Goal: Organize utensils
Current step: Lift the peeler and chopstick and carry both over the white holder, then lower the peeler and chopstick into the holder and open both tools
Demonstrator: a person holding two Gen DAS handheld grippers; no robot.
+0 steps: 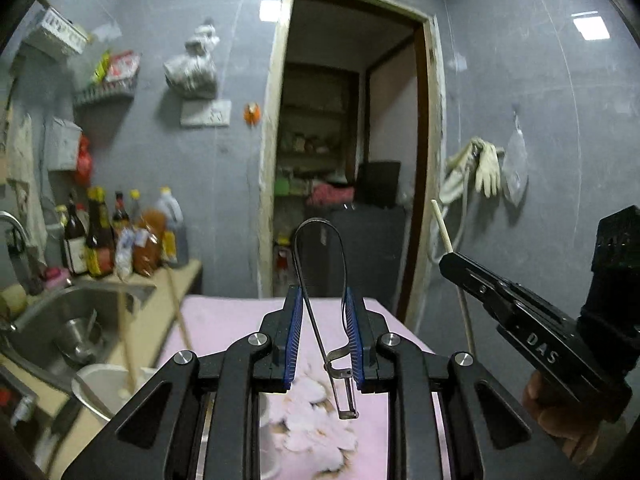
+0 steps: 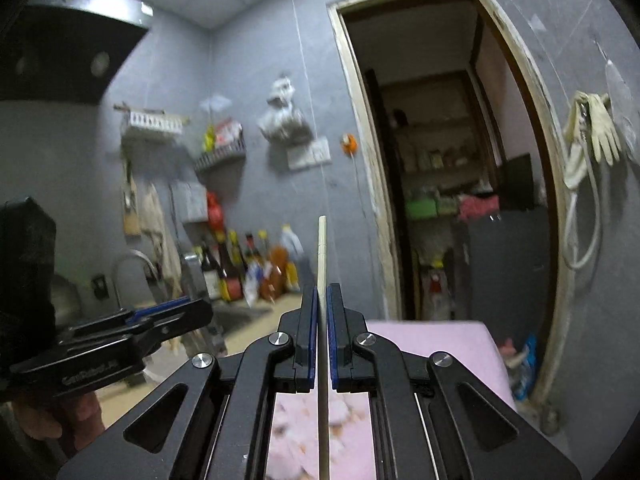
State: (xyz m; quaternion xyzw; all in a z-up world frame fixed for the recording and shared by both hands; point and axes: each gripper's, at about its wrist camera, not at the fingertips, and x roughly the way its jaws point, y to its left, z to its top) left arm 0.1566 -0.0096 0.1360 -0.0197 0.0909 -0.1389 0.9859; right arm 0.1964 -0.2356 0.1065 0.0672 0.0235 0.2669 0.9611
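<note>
My left tongs (image 1: 324, 340) pinch the metal peeler (image 1: 326, 300), and my right tongs (image 2: 322, 334) pinch a chopstick (image 2: 322, 320), both high over the pink table (image 1: 224, 320). I should squeeze tight and go slow.

Sauce bottles (image 1: 120, 236), hanging gloves (image 1: 486, 168)

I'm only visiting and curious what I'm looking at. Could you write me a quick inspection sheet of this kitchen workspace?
Surface: pink floral cloth on the table.
Job's things: metal peeler, wooden chopstick, both lifted above the table.
Clutter: sauce bottles on the counter, pot in the sink, white bowl holding chopsticks.
Grippers: left hand-held gripper closed on the peeler; right hand-held gripper closed on the chopstick.
Cables: hose hanging on the wall.
Surroundings: grey walls, open doorway, gloves on a hook.
</note>
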